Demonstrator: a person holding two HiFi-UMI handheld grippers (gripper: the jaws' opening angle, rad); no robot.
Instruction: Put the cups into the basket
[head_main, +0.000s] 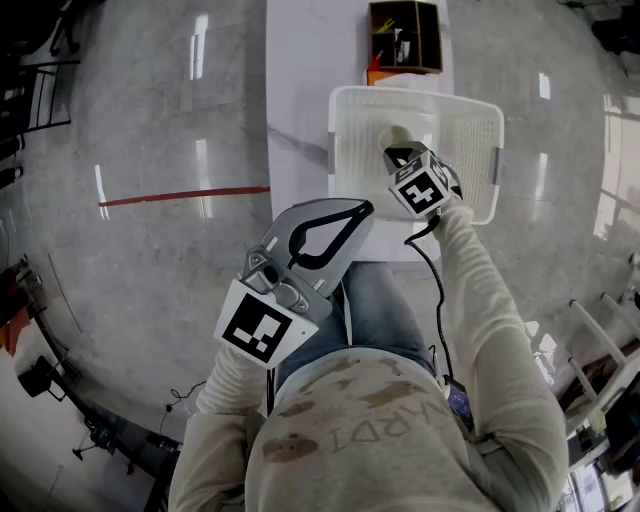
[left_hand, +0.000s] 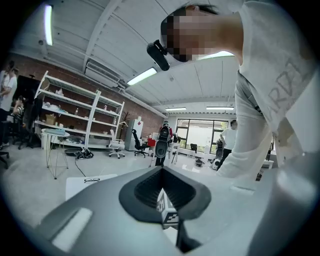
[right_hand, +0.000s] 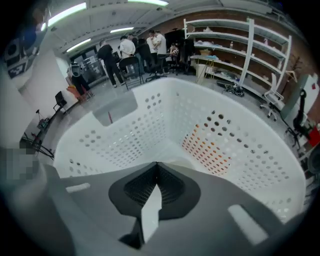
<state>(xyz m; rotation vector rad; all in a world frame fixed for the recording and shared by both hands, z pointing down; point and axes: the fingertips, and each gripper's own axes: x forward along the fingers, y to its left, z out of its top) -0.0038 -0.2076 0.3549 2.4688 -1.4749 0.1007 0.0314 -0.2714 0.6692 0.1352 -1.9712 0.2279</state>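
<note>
Polished grey floor surrounds a narrow white counter carrying the white perforated basket, with a brown organiser box behind it at 12 o'clock. Over the basket's inside hangs the right gripper, its jaws clenched tip to tip on nothing and pointing toward 12 o'clock. Just beyond their tips a pale rounded shape lies in the basket. It is probably a cup, though too washed out to be sure, and its long axis cannot be read. The left gripper is held by the counter's near edge, at 7 o'clock of the basket, jaws likewise closed and empty. No other cup shows on the counter, so I judge the coming move turns on the right gripper — much the nearer one — clearing the basket wall. The right gripper view shows only bare perforated walls and floor past the jaws, with orange behind the far holes and no cup; the head view alone shows the pale shape. The left gripper view looks across the room at shelves, with a marker cube in the gap beneath its jaws.
</note>
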